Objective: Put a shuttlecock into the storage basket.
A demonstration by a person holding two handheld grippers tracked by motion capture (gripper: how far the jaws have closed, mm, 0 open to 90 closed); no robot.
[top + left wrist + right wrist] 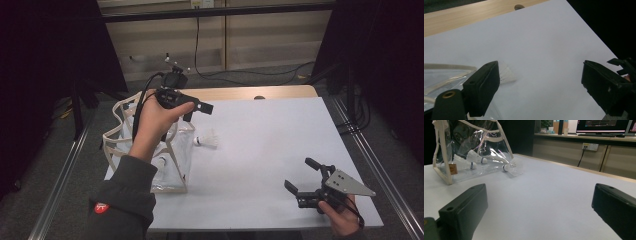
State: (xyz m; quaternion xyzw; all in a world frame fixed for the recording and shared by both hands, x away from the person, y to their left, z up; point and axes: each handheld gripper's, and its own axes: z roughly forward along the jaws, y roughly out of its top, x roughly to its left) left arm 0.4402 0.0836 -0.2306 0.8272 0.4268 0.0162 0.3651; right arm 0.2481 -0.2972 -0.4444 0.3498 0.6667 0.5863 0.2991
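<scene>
Up above the near-left part of the table, the left gripper (pixel 197 111) hangs in the person's left hand (pixel 152 122) with its two black jaws spread wide and nothing between them; in the left gripper view bare white table top fills the gap from one jaw to the other. Just below and ahead of those jaws lies a white shuttlecock (pixel 209 140) on its side on the white table (pixel 270 150), loose and apart from the pads, its feather skirt peeking out beside the left jaw in the left gripper view (pixel 507 75). Behind that gripper, under the forearm, stands a clear plastic bag (pixel 170 165) with cream trim, touching or nearly touching the loose shuttlecock; through its clear wall the right gripper view shows more shuttlecocks (pixel 475 157) lying inside it. A small brown tag (pixel 453 169) sits on the bag's front corner, but its writing is too small to read. On the dark sleeve (pixel 120 200) near the elbow is a small red badge (pixel 101 207) with a pale mark, perhaps a letter, too blurred to be sure. Well apart, at the near-right corner of the table, the right gripper (pixel 303 176) rests low in the right hand (pixel 342 215), its jaws likewise wide apart and empty, pointing toward the bag. Beyond the far table edge a white wall socket (pixel 592 146) and lit screens (pixel 604 125) show.
</scene>
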